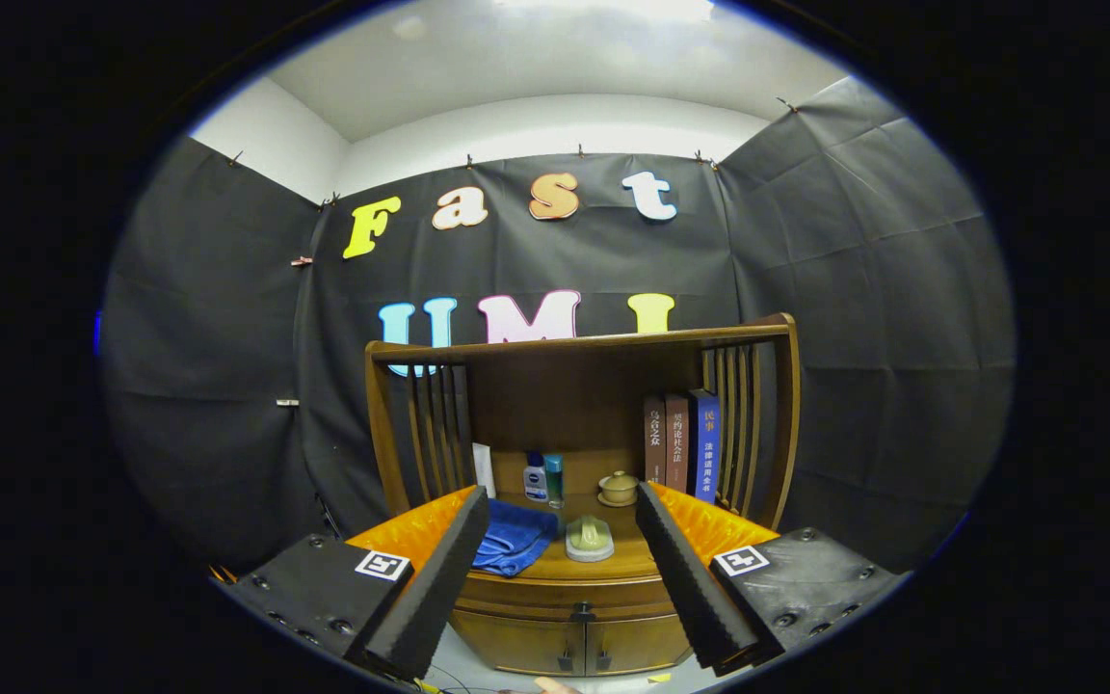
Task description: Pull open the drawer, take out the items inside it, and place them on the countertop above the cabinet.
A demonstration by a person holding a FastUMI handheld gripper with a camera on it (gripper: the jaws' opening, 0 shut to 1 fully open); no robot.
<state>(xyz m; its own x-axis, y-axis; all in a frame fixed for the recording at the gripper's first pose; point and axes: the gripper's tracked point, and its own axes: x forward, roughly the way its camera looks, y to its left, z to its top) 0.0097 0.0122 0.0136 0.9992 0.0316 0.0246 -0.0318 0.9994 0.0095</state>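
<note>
1. Two fingers of the tool (555, 578) stand wide apart in the lower middle of the frame and hold nothing; the cabinet (574, 617) shows in the gap between them.
2. Straight ahead of the tool, low in the frame, lies the drawer (555, 600): a shallow curved front running left to right just under the table (613, 564), with a small dark knob (582, 611) at its middle. It looks shut, flush with the cabinet front; what is inside is hidden.
3. A pull on it would run back toward the tool, across the drawer's long axis, and the knob sits a little right of the midline between the fingers.
4. On the table lie a folded blue towel (515, 540) beside the left finger and a pale green brush (590, 536) near the centre; further back stand two small bottles (543, 477), a lidded cup (618, 487) and three books (680, 441).
5. Shut drawer and laden table fit either a drawer yet to be emptied or one emptied and closed again.
6. Two small doors (574, 648) sit just below the knob; nothing stands between tool and knob.
</note>
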